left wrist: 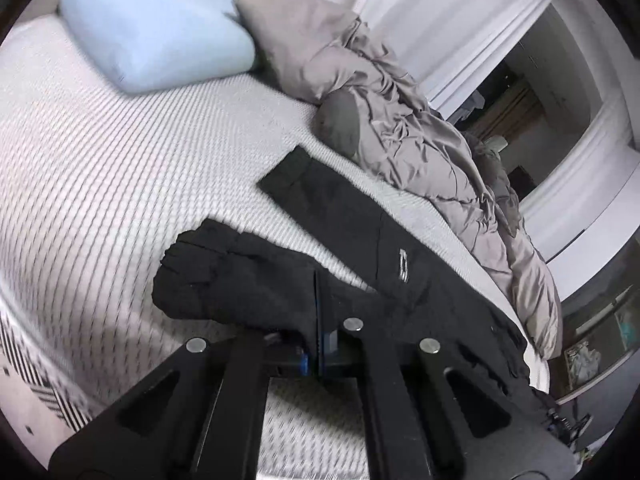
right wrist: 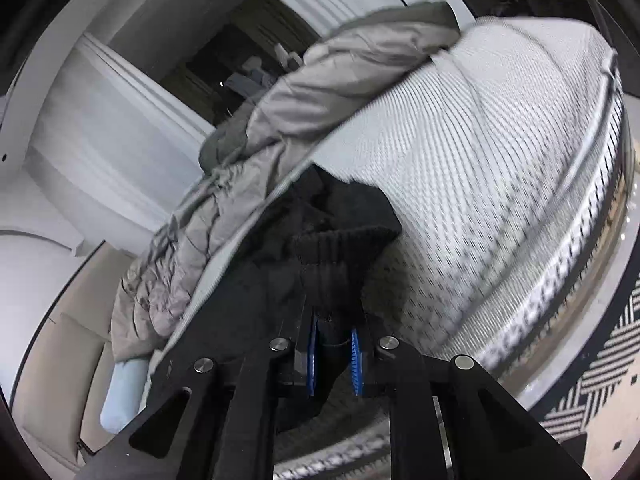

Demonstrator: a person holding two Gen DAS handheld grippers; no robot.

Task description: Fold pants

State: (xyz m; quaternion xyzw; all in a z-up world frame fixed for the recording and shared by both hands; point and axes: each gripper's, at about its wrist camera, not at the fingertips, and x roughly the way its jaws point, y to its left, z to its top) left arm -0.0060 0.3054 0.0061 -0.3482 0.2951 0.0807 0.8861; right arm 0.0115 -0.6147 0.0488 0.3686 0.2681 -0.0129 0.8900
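- Black pants (left wrist: 344,216) lie on a bed with a white ribbed mattress cover (left wrist: 120,184). One leg runs flat along the side of the bed where a crumpled grey duvet (left wrist: 400,120) is heaped, its hem pointing toward the head end.
- The other leg is bunched up and lifted at the near side of the bed, its ribbed cuff (right wrist: 340,256) showing in the right wrist view.
- The left claw (left wrist: 320,344) is closed on a thin fold of the black cloth; its blue pads are pressed together with almost no gap.
- The right claw (right wrist: 336,356) is clamped on the ribbed cuff, a thick wad of knit sitting between its blue pads.
- A pale blue pillow (left wrist: 160,28) sits at the head end, well apart from the pants.
- Risks, as a judgement: the left claw's hold looks shallow, so the cloth could slip out if pulled hard. The two claws may be holding different layers, which would twist the leg and leave a crooked fold. The flat leg lies just beside the duvet and could drag it or catch on it.
- Hard to make out: both views are blurred. The waistband is cut off at the lower right of the left wrist view. Black on black hides the seams, so which layers each claw holds cannot be told.
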